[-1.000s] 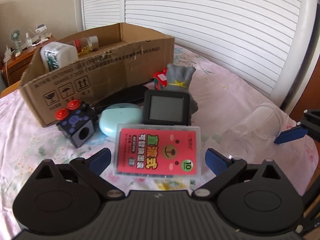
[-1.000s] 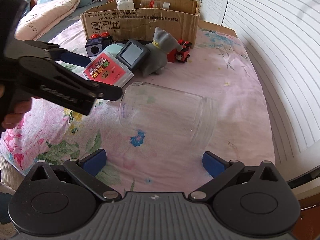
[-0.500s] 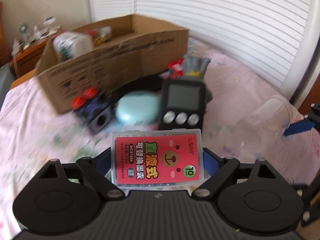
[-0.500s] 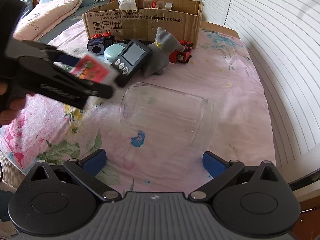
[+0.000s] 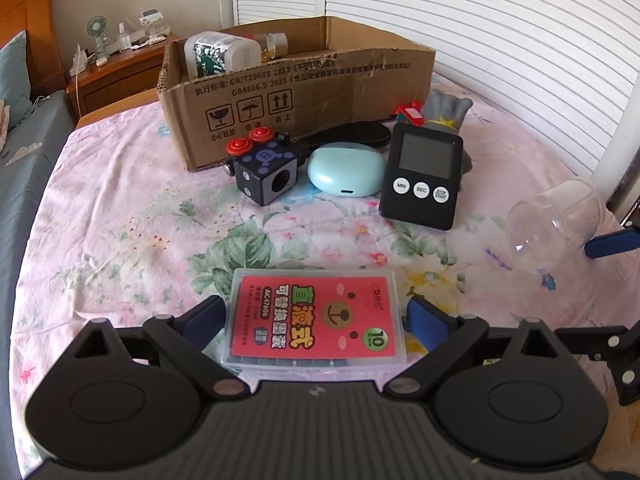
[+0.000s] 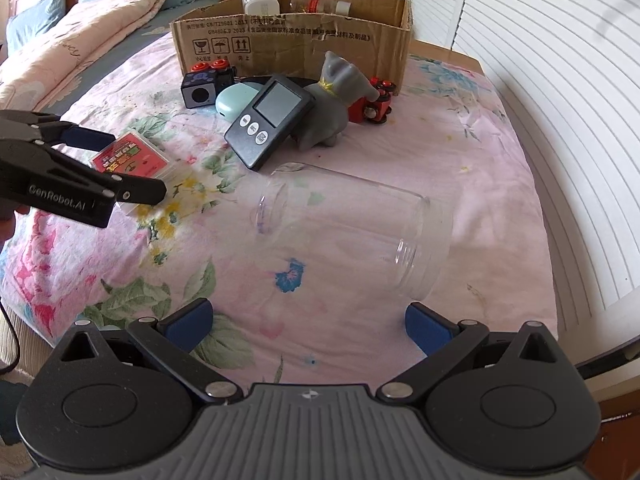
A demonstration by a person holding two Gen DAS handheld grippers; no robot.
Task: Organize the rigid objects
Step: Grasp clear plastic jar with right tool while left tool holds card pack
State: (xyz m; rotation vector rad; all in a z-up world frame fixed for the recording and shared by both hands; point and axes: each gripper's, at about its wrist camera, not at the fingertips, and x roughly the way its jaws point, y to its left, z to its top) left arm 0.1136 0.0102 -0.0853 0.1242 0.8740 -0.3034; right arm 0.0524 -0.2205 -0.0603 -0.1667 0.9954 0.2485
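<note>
My left gripper point(image 5: 316, 320) is shut on a clear plastic case with a red label point(image 5: 314, 322), held above the bedspread; the case also shows in the right wrist view point(image 6: 130, 158). On the bed lie a black timer point(image 5: 422, 176), a mint earbud case point(image 5: 346, 170), a black cube with red buttons point(image 5: 264, 170), a grey figurine point(image 5: 444, 112) and a red toy car point(image 5: 408, 114). A cardboard box point(image 5: 296, 92) stands behind them. My right gripper point(image 6: 308, 326) is open, close to a clear jar point(image 6: 352, 228) lying on its side.
The box holds a white bottle point(image 5: 218, 54) and a small jar point(image 5: 276, 44). A wooden nightstand point(image 5: 116, 72) stands at the back left. White shutters point(image 5: 500, 32) run along the right. Pillows point(image 6: 80, 28) lie at the far left.
My left gripper closed on the red-label case, lifted it and pulled it back from the timer. The right gripper has stayed open by the jar.
</note>
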